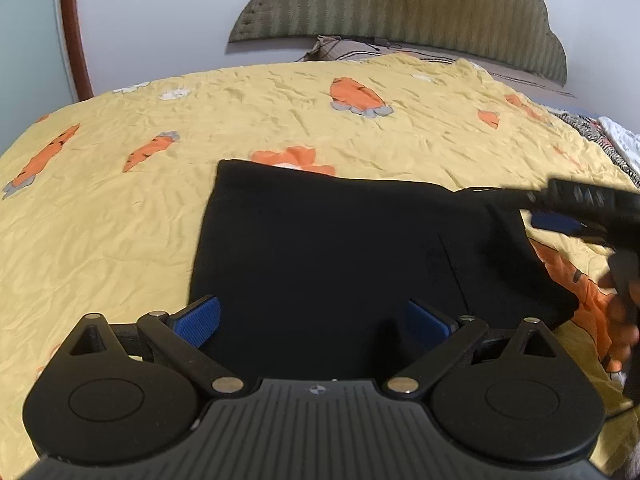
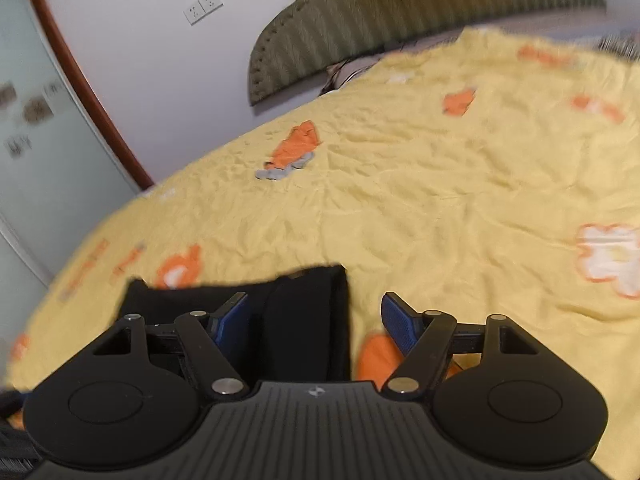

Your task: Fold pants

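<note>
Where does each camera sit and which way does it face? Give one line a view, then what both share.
Left wrist: on the left gripper, jaws open, tilted down over the black pants; the right gripper and a hand show at right.
Right wrist: on the right gripper, jaws open, above the pants' right edge, facing the headboard.
Shared: pants, yellow bedspread, headboard.

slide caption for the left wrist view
Open left gripper over folded black pants on a yellow carrot-print bedspread; right gripper at right.
</note>
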Action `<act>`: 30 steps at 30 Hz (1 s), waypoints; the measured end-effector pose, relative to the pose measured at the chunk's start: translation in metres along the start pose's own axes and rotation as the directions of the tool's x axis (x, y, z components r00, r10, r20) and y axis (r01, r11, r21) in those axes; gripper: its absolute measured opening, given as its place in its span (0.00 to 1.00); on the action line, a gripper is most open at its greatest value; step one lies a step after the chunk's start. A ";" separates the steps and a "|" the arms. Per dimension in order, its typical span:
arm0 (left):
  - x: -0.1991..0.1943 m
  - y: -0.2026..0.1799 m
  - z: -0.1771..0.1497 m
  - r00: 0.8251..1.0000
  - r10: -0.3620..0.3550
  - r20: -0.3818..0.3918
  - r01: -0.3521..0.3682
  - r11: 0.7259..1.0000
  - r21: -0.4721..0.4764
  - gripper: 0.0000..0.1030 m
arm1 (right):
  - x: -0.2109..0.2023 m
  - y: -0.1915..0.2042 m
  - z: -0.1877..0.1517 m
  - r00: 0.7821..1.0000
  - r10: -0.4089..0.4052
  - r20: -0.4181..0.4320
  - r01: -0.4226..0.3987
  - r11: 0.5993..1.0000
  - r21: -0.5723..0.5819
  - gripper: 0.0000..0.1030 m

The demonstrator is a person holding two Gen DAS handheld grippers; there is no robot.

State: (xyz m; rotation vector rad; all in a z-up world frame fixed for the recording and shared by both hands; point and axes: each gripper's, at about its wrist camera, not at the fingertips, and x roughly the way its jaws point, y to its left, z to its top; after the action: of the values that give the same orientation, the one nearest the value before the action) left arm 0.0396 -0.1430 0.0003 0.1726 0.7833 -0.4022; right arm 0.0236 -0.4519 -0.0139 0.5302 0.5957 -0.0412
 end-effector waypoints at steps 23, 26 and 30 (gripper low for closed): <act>-0.005 0.005 -0.004 1.000 -0.008 0.017 0.007 1.000 0.023 0.97 | -0.041 0.066 -0.045 0.996 -0.084 0.005 0.082 0.961 -0.262 0.11; 0.001 0.007 -0.012 1.000 0.001 -0.027 0.000 1.000 0.007 0.95 | -0.030 0.067 -0.064 0.988 -0.154 -0.024 0.140 0.945 -0.294 0.11; -0.012 0.014 -0.018 1.000 0.015 -0.010 -0.015 1.000 -0.003 0.96 | -0.065 0.088 -0.065 0.985 -0.165 0.040 0.170 0.959 -0.226 0.15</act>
State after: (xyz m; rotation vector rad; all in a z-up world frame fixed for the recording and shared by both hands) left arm 0.0259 -0.1217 -0.0041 0.1771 0.7919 -0.3862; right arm -0.0479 -0.3514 0.0173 0.2539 0.6150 -0.1368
